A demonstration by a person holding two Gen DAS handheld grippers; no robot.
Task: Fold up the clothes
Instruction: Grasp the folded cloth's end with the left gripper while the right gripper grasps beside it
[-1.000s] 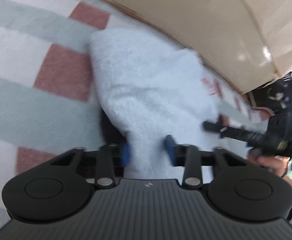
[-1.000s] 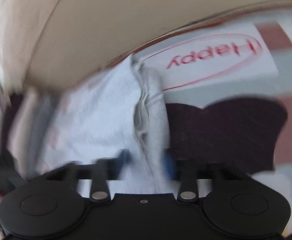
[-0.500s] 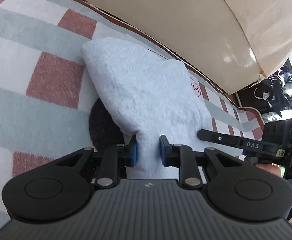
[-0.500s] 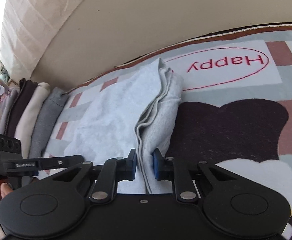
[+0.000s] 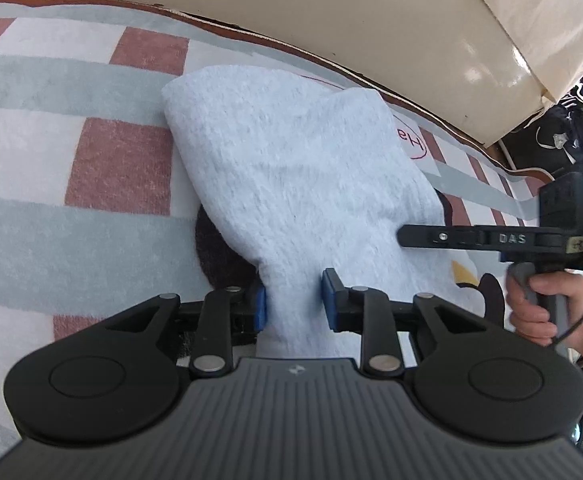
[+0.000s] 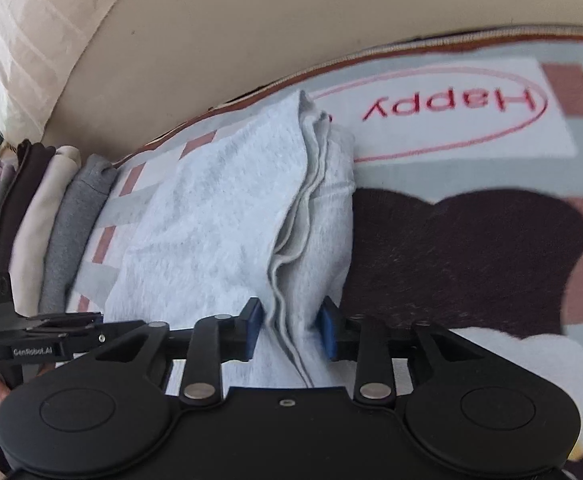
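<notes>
Lately widened: left claw (image 5: 293, 304) and right claw (image 6: 289, 330), pads half a second back pinching the pale grey garment (image 5: 291, 168), now parted, cloth slack between, gripped by neither. Laid folded on the patterned rug (image 5: 91, 184). Beyond, stack of folded clothes (image 6: 47, 220). Release, judged.

Rug (image 5: 123, 168) lettering half-covered by folded garment (image 5: 291, 184); garment's near end hidden.
</notes>
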